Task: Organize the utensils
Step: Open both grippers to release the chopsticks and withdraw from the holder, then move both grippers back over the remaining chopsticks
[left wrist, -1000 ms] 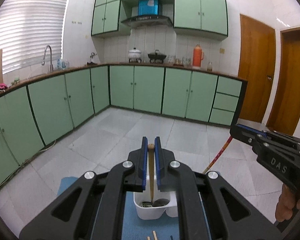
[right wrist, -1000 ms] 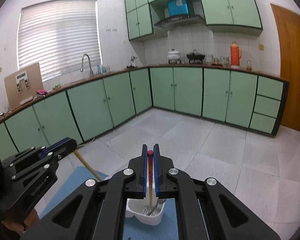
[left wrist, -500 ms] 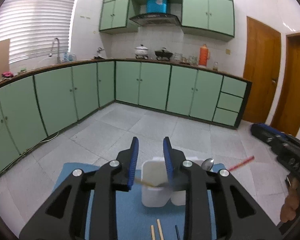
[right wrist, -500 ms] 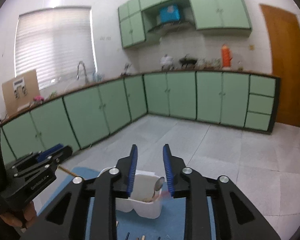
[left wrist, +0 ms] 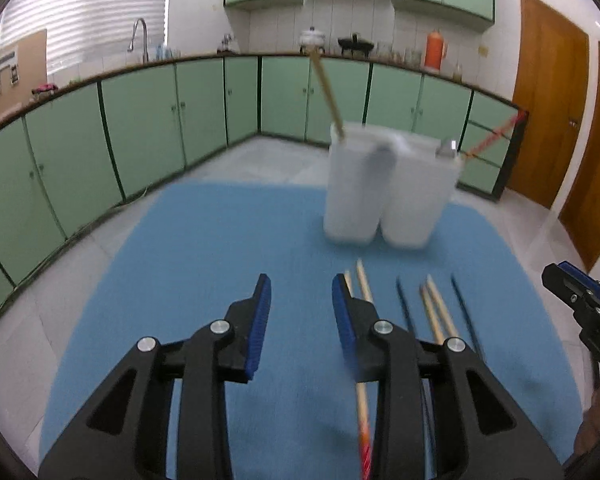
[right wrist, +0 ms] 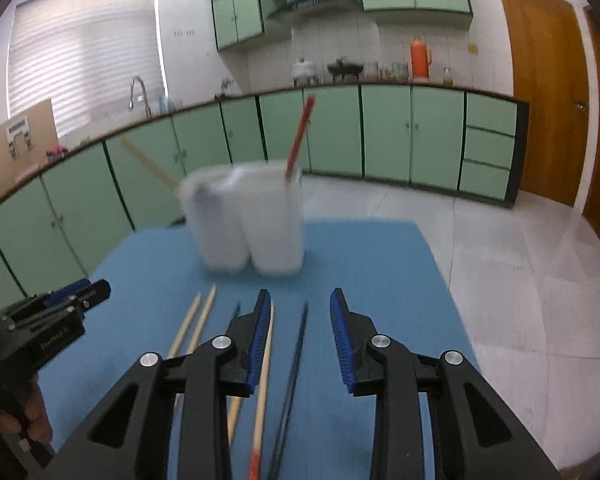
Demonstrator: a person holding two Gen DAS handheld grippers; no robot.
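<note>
Over the near edge of the blue mat, left gripper and right gripper are empty, left jaws opening, right spread; next pinch loose wooden and black chopsticks for the white two-compartment plastic holder mid-mat.

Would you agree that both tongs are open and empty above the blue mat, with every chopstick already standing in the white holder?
Not quite: only two chopsticks stand in the white holder. Several loose chopsticks lie flat on the blue mat, as the right wrist view shows. The left tongs and right tongs are indeed open and empty.
</note>
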